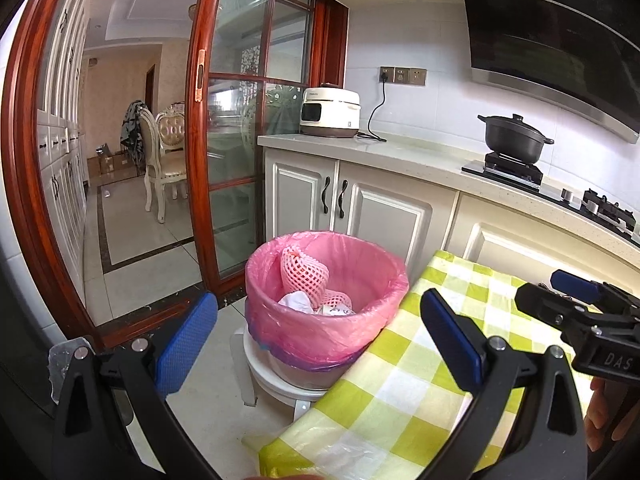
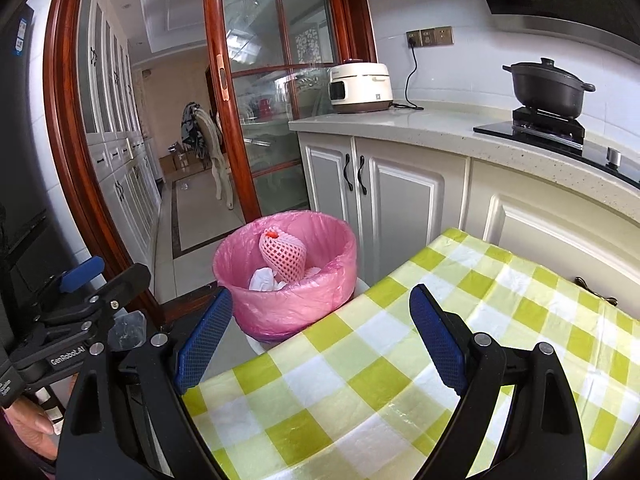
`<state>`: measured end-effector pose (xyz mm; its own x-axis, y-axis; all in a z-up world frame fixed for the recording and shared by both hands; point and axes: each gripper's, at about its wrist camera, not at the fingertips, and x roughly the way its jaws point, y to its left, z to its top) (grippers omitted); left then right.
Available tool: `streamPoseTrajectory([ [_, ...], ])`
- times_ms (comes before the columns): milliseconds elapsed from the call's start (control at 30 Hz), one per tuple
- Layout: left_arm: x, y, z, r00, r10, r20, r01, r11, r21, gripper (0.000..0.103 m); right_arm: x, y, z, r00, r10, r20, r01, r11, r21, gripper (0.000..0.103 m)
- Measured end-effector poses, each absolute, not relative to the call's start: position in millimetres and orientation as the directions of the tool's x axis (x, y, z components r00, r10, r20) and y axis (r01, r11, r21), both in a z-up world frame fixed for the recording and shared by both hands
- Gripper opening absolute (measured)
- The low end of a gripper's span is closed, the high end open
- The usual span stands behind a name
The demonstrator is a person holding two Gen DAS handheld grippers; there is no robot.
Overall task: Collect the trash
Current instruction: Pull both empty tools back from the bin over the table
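Note:
A trash bin with a pink liner (image 1: 324, 312) stands on a white stool beside the table's left edge; it also shows in the right wrist view (image 2: 288, 280). Inside lie a pink foam fruit net (image 1: 302, 276) (image 2: 282, 256) and crumpled white paper (image 1: 296, 302) (image 2: 262, 280). My left gripper (image 1: 320, 344) is open and empty, just short of the bin. My right gripper (image 2: 320, 336) is open and empty over the table's near left corner. Each gripper shows in the other's view: the right (image 1: 580, 312), the left (image 2: 80, 312).
The table has a green and white checked cloth (image 2: 400, 360) (image 1: 420, 380). White cabinets and a counter (image 2: 400, 128) run behind, with a rice cooker (image 2: 360, 84) and a black pot (image 2: 548, 84) on the stove. A wood-framed glass sliding door (image 2: 256, 120) opens to a dining room on the left.

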<state>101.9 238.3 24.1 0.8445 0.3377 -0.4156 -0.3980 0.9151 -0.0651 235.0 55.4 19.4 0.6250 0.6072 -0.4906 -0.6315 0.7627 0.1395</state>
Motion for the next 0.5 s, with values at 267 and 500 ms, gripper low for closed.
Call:
streamPoseTrajectory([
  [267, 104, 226, 28, 0.845, 0.337, -0.416, -0.388, 0.921, -0.040, 0.098, 233, 47, 17, 0.624, 0.611, -0.488, -0.622, 0.766, 0.164, 0.085],
  [500, 107, 225, 28, 0.844, 0.327, -0.424, -0.379, 0.925, -0.040, 0.098, 232, 40, 16, 0.631, 0.600, -0.491, -0.608, 0.776, 0.167, 0.085],
])
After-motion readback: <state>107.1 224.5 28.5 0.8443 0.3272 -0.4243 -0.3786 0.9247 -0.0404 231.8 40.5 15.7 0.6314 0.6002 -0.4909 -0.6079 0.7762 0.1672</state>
